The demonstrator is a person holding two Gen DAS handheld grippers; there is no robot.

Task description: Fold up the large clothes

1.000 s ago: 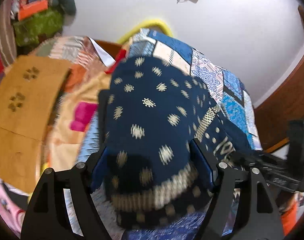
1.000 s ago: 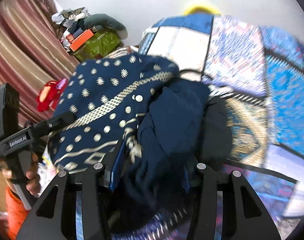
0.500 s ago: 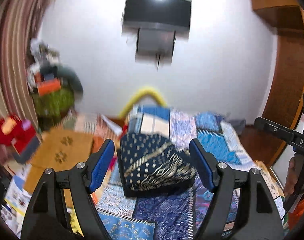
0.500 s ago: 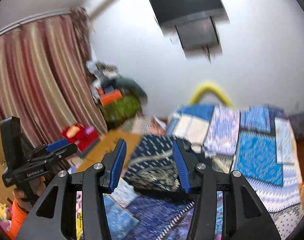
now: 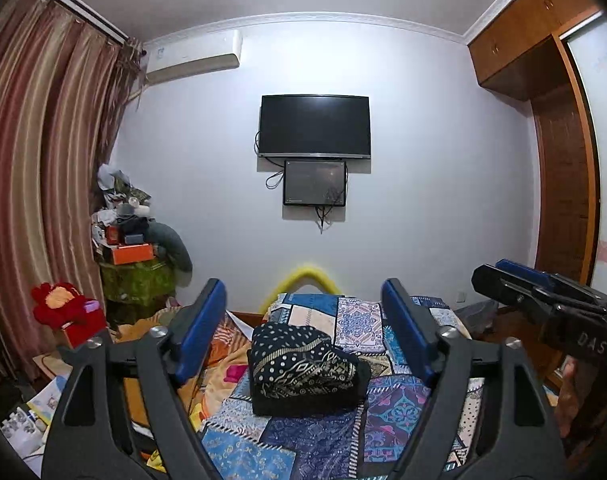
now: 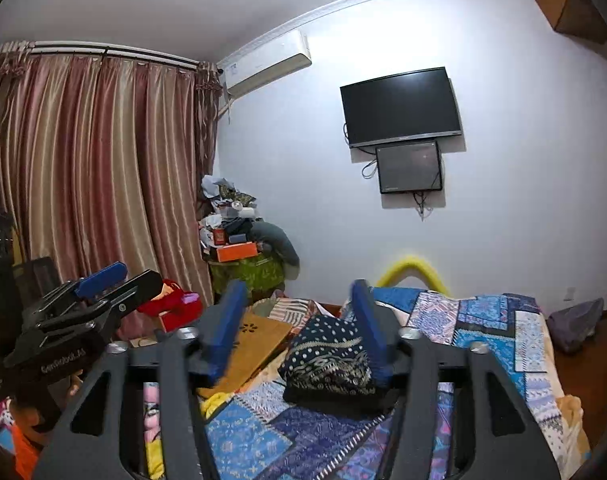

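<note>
A folded dark navy garment [image 5: 303,368] with cream dots and gold bands lies as a compact bundle on the patchwork bedspread [image 5: 395,404]. It also shows in the right wrist view [image 6: 331,360]. My left gripper [image 5: 303,320] is open and empty, held well back from and above the bundle. My right gripper [image 6: 297,320] is open and empty too, also pulled back from it. The right gripper shows at the right edge of the left wrist view [image 5: 543,296]. The left gripper shows at the left of the right wrist view [image 6: 83,304].
A wooden board [image 6: 255,340] lies left of the bundle on orange bedding. A cluttered green-covered stand [image 5: 137,276] and a red toy [image 5: 63,308] stand by the curtains [image 6: 83,168]. A TV [image 5: 315,126] hangs on the far wall. A wooden wardrobe [image 5: 559,160] is at right.
Both grippers let go of the navy garment, opened and pulled back and up. The view rose from the cloth close up to the whole room, with the bundle left folded on the bed.
</note>
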